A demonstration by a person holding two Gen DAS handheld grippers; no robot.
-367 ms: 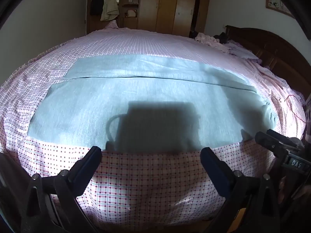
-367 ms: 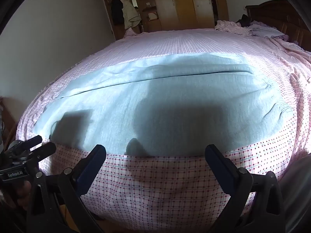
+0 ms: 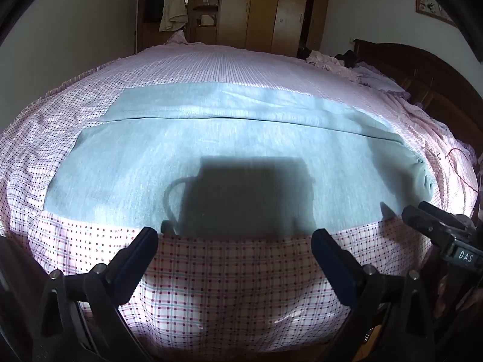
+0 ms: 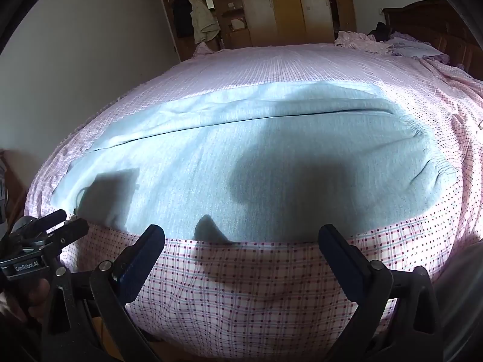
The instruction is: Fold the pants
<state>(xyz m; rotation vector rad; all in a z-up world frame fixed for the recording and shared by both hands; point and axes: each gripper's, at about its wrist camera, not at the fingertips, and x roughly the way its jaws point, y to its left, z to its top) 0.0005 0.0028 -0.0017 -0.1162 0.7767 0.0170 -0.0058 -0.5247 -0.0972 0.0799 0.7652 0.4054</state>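
Black-fingered, the left gripper (image 3: 234, 238) and the right gripper (image 4: 241, 235) both stand wide apart, holding nothing, above the near edge of the bed (image 3: 235, 286). Pale blue knit pants (image 3: 211, 157) lie flat, legs lengthwise, on the pink checked sheet.

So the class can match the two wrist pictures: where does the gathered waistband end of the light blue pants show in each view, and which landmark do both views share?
Left wrist view: the waistband end of the pants lies at the right, just above the other gripper's tip.
Right wrist view: the waistband end lies at the right, in the middle band.
Shared landmark: the beige jacket hanging by the wardrobe, top left of centre.
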